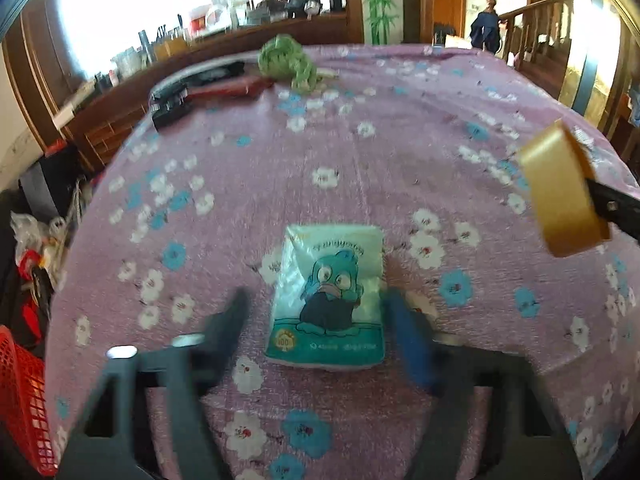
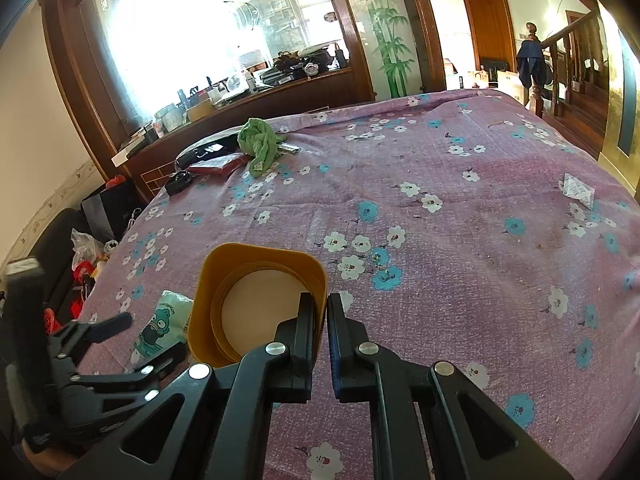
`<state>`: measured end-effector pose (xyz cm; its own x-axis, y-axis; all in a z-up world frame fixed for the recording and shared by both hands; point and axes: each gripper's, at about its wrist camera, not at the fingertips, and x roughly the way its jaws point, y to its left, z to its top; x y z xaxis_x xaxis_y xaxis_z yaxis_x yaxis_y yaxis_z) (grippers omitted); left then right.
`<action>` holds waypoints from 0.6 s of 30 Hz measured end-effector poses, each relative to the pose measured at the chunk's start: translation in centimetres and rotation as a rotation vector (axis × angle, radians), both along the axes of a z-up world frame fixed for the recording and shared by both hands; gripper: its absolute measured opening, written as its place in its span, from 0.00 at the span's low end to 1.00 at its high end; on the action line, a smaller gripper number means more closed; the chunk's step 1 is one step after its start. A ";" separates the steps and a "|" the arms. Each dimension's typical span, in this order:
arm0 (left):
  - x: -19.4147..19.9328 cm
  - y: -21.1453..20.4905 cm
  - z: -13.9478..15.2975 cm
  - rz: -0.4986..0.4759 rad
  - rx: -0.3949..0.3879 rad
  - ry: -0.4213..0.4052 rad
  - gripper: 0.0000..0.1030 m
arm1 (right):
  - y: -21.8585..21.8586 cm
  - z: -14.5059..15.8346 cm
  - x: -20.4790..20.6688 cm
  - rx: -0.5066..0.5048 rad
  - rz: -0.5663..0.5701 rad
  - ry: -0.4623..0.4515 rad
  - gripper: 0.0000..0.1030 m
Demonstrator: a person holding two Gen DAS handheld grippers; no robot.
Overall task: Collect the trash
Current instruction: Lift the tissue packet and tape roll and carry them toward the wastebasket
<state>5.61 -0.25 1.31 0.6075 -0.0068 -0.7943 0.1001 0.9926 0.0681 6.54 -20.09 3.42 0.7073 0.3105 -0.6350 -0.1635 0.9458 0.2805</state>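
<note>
Left gripper (image 1: 316, 304) spread wide, tissue pack (image 1: 330, 296) lying between fingers on floral tablecloth (image 1: 360, 152), no grip. Right gripper (image 2: 320, 304) pinched tight on wall of yellow container (image 2: 256, 304), held above cloth beside pack.

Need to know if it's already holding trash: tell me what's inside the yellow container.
Inside the yellow container, only stepped inner walls and a pale flat bottom show. The right gripper, jaws clamped on the near wall, hides a small near part.

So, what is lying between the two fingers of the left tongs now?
The tissue pack lies on the floral cloth between the open left tongs, fingers apart on either side. The left wrist view shows it.
</note>
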 end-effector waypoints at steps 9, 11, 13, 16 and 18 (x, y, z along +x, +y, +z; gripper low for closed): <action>-0.6 -0.5 0.2 -0.011 -0.032 -0.017 0.26 | 0.4 0.2 -0.2 -0.007 0.021 -0.014 0.07; -1.0 -0.3 0.5 -0.002 -0.042 -0.028 0.26 | 0.6 0.3 -0.2 -0.012 0.028 -0.019 0.07; -1.7 0.2 1.4 0.016 -0.046 -0.055 0.26 | 0.8 0.3 -0.3 -0.018 0.035 -0.024 0.07; -3.6 1.0 3.3 0.041 -0.057 -0.117 0.26 | 1.2 0.3 -0.6 -0.031 0.049 -0.033 0.07; -4.9 1.3 4.3 0.056 -0.043 -0.156 0.27 | 1.7 0.4 -0.7 -0.046 0.061 -0.048 0.07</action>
<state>0.75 1.10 5.63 0.7237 -0.0016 -0.6901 0.0361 0.9987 0.0356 5.80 -18.37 3.86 0.7180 0.3255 -0.6153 -0.2337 0.9453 0.2274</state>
